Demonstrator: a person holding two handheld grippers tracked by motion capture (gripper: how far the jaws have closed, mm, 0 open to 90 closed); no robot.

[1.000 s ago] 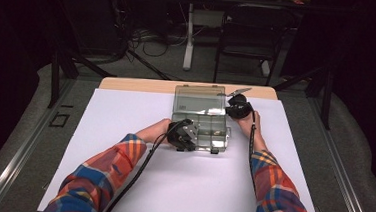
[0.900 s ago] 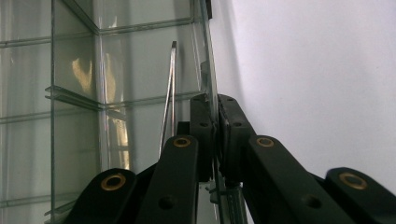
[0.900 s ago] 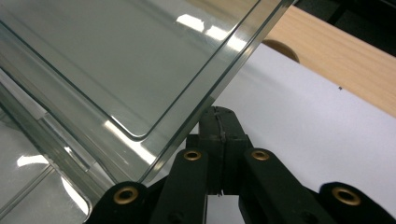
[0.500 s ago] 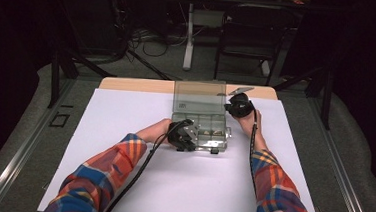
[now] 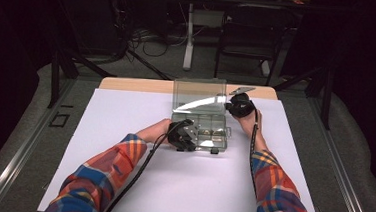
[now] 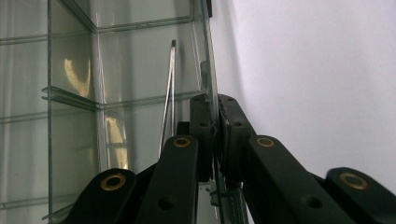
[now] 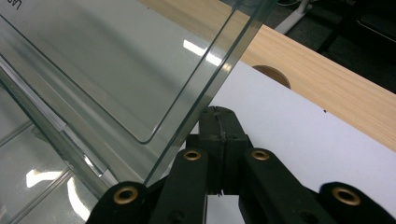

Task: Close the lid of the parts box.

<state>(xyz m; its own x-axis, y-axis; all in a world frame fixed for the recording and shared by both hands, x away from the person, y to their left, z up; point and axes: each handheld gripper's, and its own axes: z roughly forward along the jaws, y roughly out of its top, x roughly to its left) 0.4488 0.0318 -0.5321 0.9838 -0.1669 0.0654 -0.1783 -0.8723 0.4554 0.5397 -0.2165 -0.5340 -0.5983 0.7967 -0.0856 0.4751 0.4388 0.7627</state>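
Two grippers work on one clear plastic box (image 5: 198,126) that sits on the white sheet (image 5: 124,126) covering the table, towards its far middle. The box is open, its lid (image 5: 199,94) standing up at the back, and its tray is split into small compartments.

From above, the left gripper (image 5: 183,135) sits at the box's near left corner, with the person's hand behind it and a plaid sleeve (image 5: 101,177) trailing back. Its own view shows the jaws pressed nearly together on the thin clear side wall (image 6: 211,93) of the tray, one pad on each face, with compartment dividers to the left and bare white sheet to the right.

The right gripper (image 5: 239,106) is at the lid's right edge. In its own view the jaws are closed together, just beside the lid's clear edge (image 7: 219,79); whether they pinch any of the plastic I cannot tell. Beyond them lies the table's wooden rim (image 7: 317,70).
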